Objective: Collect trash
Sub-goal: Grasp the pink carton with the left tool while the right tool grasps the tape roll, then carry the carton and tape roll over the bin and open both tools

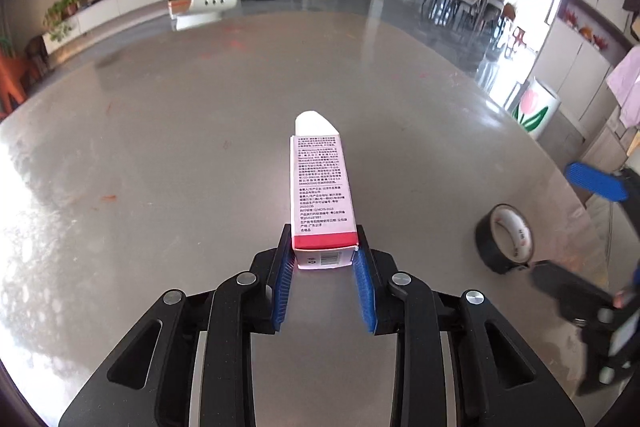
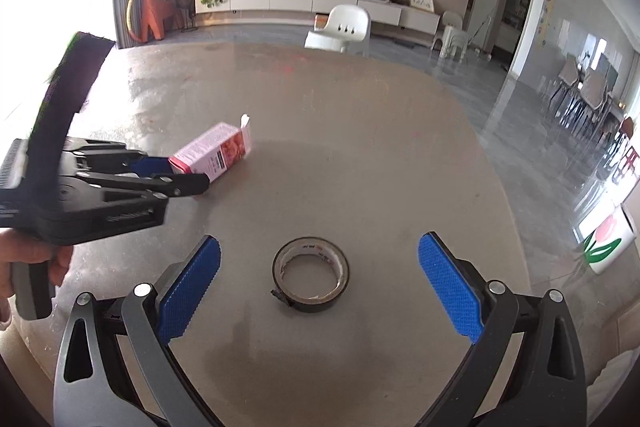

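On a wide grey table point(image 1: 168, 155) the whole scene is laid out, with a white chair point(image 2: 340, 31) seen beyond its far edge and a long low cabinet point(image 2: 296, 1) set against the back wall. Near the table's middle a pink carton point(image 1: 320, 191) is found lying on its side, its far flap open, and its near end is clamped between the blue pads of the left gripper point(image 1: 325, 269), which is closed on it. The right gripper point(image 2: 318, 279) is held with its jaws spread wide and nothing between its pads. A roll of black tape point(image 2: 310, 277) is seen lying flat on the table in the gap between those open fingers, touched by neither, and well apart from the carton.
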The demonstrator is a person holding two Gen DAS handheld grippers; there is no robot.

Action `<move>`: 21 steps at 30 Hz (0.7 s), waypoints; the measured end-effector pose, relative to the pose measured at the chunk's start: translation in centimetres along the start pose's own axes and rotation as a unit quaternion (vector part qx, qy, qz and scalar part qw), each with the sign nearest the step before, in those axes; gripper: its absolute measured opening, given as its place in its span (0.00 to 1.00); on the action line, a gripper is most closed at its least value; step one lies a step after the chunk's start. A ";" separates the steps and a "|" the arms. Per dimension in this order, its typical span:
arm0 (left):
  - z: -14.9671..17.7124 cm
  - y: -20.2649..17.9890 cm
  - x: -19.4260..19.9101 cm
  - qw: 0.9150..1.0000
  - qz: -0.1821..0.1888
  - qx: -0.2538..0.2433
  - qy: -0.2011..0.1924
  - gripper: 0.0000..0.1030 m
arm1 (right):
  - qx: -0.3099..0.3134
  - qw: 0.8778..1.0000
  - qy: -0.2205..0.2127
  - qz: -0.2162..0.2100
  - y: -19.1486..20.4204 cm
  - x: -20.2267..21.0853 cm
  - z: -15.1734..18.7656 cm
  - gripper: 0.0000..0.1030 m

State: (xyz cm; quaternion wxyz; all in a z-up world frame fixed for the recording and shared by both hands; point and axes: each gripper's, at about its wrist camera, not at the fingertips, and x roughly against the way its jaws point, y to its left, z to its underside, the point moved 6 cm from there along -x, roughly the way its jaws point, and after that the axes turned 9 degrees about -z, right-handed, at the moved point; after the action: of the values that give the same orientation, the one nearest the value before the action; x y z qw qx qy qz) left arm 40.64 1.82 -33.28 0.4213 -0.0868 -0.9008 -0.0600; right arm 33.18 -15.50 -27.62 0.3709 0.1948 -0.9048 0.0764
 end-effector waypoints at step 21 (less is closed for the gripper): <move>0.5 -0.9 7.2 0.998 -0.013 -0.002 -0.064 0.27 | -0.037 0.998 0.021 -0.036 0.0 2.1 1.3 0.49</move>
State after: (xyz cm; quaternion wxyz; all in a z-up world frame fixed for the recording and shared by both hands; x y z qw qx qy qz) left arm 35.51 1.77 -28.09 0.3620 -0.0799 -0.9267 -0.0614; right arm 30.97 -16.53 -27.04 0.3998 0.2115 -0.8913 0.0334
